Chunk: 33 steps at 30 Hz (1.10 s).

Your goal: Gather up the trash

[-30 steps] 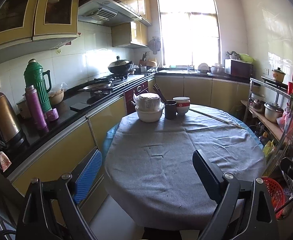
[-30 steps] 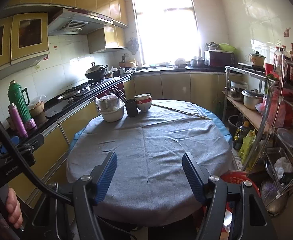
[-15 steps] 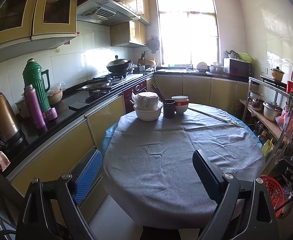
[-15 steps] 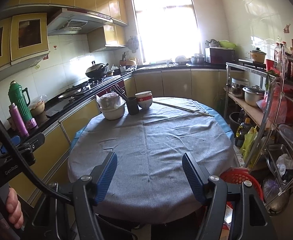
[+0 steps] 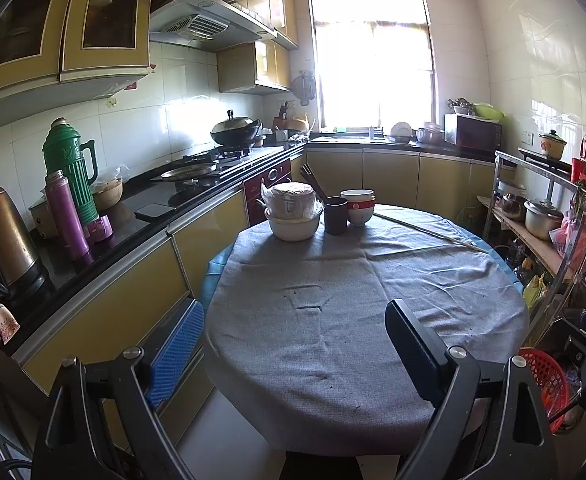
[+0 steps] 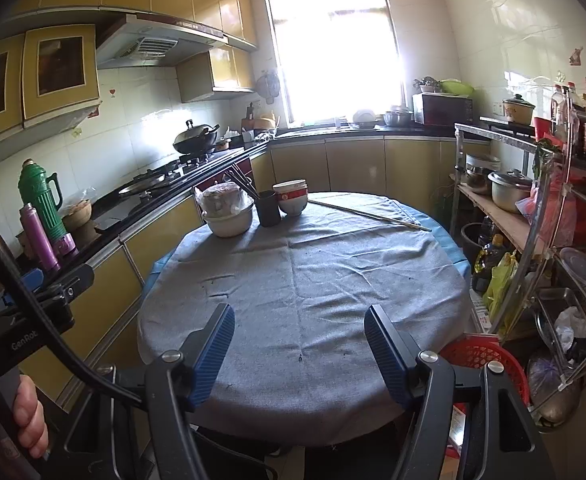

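A round table under a grey cloth (image 5: 333, 320) (image 6: 313, 280) fills both views. A few small dark specks (image 6: 301, 357) lie on the cloth near its front edge. A long thin stick (image 5: 425, 232) (image 6: 369, 214) rests at the far right of the table. My left gripper (image 5: 293, 344) hangs open over the near left edge, with nothing between its fingers. Over the near edge my right gripper (image 6: 299, 340) is also open and holds nothing. A red plastic basket (image 5: 545, 376) (image 6: 481, 356) stands on the floor by the table's right side.
At the table's far side stand a white bowl with a bagged container (image 5: 293, 216), a dark cup of chopsticks (image 5: 335, 216) and stacked bowls (image 5: 358, 206). A counter (image 5: 133, 232) with flasks and a kettle runs along the left. A cluttered metal rack (image 6: 533, 220) lines the right.
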### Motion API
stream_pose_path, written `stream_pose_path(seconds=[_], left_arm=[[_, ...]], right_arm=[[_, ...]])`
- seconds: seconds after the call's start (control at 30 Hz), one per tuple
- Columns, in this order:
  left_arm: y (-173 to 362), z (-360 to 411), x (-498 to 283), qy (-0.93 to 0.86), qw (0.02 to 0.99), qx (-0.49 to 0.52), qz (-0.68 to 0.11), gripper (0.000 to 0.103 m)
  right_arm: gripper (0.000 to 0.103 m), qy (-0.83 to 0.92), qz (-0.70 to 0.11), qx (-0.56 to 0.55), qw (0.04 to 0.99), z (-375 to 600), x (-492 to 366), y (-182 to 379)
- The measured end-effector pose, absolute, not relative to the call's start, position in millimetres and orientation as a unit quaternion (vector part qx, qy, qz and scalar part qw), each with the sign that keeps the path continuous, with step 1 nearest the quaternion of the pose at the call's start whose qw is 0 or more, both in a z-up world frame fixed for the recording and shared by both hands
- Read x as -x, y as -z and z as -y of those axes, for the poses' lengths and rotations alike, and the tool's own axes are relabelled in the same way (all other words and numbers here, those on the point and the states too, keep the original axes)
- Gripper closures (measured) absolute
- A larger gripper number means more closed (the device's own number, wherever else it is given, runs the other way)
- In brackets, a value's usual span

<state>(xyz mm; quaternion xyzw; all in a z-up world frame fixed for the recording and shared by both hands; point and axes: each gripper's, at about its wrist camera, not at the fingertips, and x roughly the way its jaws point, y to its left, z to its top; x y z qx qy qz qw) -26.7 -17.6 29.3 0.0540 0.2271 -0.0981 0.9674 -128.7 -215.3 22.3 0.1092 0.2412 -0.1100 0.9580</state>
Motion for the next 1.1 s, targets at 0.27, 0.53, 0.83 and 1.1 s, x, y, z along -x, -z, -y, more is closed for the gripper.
stream_pose_path(seconds=[0.27,0.53,0.83,1.1], left_arm=[[-29.0,17.9,26.6,0.098,0.967,-0.054,-0.227,0.011],[-27.1,19.0,27.9,0.099,0.967,-0.055,-0.228,0.011],[-25.3,19.3,27.4,0.101,0.966,-0.055,-0.231,0.011],[-22.8,21.0,27.6,0.101,0.965,-0.059,-0.234,0.011]], right_arm=[[0.032,0.107,-0.240,-0.107,0.959,213.3,129.2,-22.3],[0.032,0.107,-0.241,-0.107,0.959,212.8,129.1,-22.9],[0.032,0.101,-0.246,-0.108,0.958,211.6,127.1,-20.1],[0.032,0.100,-0.247,-0.109,0.958,210.9,126.7,-18.7]])
